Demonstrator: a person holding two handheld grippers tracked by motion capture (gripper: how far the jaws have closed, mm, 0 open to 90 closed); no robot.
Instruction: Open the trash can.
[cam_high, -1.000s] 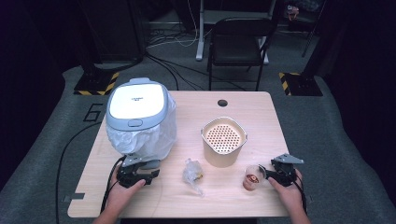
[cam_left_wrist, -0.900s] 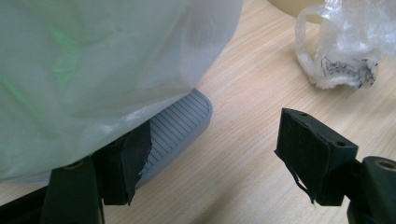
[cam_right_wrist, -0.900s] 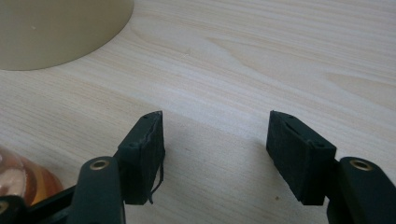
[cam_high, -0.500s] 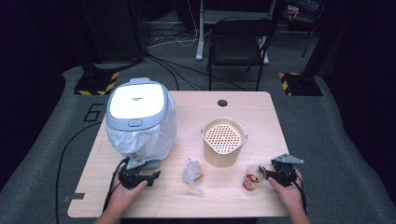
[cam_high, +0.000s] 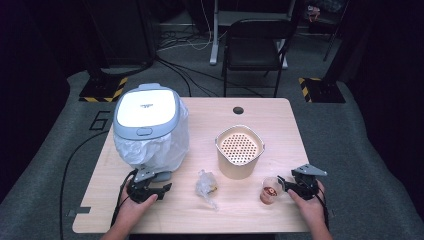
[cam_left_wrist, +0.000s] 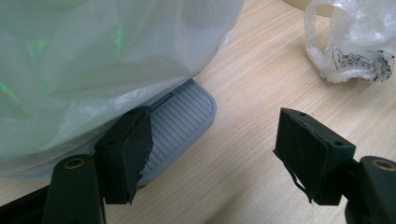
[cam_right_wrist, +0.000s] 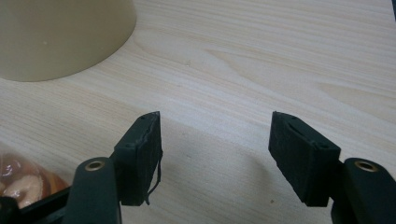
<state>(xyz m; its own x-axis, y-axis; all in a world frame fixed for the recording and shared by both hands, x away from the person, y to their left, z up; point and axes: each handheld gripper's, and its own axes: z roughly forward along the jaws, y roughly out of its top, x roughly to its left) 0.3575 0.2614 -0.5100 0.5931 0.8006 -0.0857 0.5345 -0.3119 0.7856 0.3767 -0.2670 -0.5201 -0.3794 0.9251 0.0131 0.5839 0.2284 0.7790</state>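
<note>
Fingers on both grippers stand released, grasping nothing. The left gripper (cam_high: 161, 189) hovers low at the bin's grey foot pedal (cam_left_wrist: 180, 122), one finger (cam_left_wrist: 127, 151) just beside it, likely poised to press it and lift the lid. The pedal bin (cam_high: 148, 127), lined with a loose plastic bag, sits at 12 o'clock from that gripper. The right gripper (cam_high: 286, 186) waits over bare desk (cam_right_wrist: 261, 56), with the small cup of food scraps (cam_high: 270, 190) at its 9 o'clock, just beside one finger. A crumpled wrapper (cam_high: 205, 184) and a beige strainer pot (cam_high: 239, 151) lie between.
</note>
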